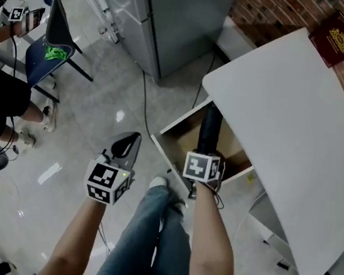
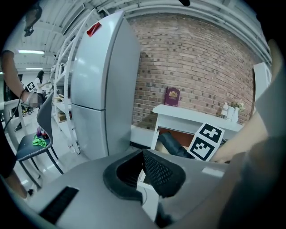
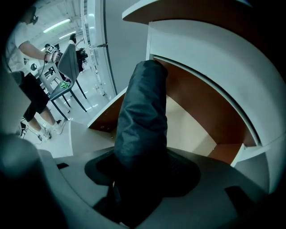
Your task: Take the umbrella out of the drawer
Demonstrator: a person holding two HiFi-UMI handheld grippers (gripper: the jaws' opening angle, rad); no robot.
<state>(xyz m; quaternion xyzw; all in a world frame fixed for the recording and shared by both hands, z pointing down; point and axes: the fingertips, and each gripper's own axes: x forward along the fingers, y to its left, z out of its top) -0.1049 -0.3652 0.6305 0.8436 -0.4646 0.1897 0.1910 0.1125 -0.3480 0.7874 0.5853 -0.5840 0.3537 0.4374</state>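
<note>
R gripper (image 3: 144, 175) jaws wide, clamped on 1 dark folded umbrella (image 3: 143, 116), far end over 1 open drawer (image 1: 171, 135). L gripper (image 2: 142, 173) jaws closed to a slit, empty. White desk (image 1: 289, 118), grey tile floor (image 1: 101, 98), brick wall (image 1: 266, 7), 1 fridge (image 1: 176, 13), 1 chair (image 1: 53, 44).
</note>
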